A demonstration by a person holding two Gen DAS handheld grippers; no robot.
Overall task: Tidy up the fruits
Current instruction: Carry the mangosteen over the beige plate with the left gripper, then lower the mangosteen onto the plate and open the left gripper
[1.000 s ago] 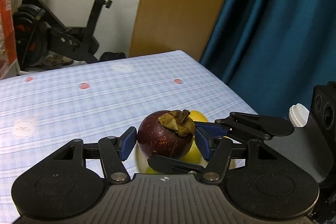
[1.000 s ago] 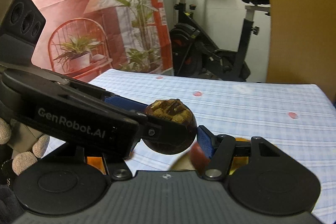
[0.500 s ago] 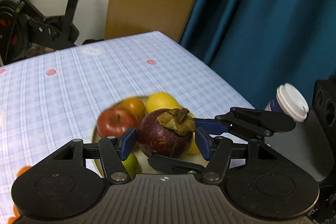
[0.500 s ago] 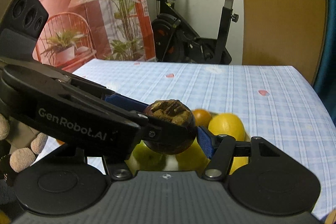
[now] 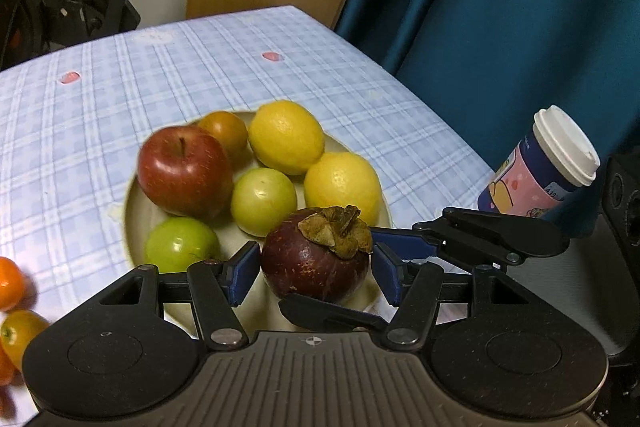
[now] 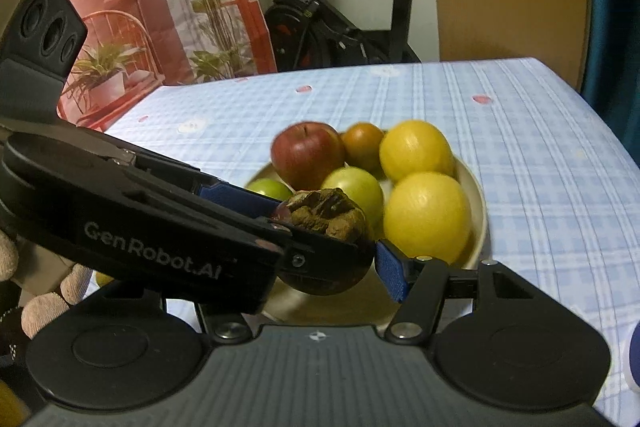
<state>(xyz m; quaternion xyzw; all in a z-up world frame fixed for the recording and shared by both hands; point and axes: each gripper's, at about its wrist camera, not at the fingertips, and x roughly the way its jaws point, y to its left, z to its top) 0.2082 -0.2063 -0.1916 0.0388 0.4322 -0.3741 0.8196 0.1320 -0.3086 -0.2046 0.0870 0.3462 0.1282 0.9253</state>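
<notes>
Mangosteen hangs over the plate's near rim, pinched crosswise by left gripper and right gripper alike — six fruits already lie inside, small oranges wait outside at near left — so roughly two-thirds done, I judge.

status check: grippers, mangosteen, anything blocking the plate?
Both grippers, left and right, bracket the mangosteen; grip unclear. It is over the near edge of the plate. Plate crowded: apple, lemons.
</notes>
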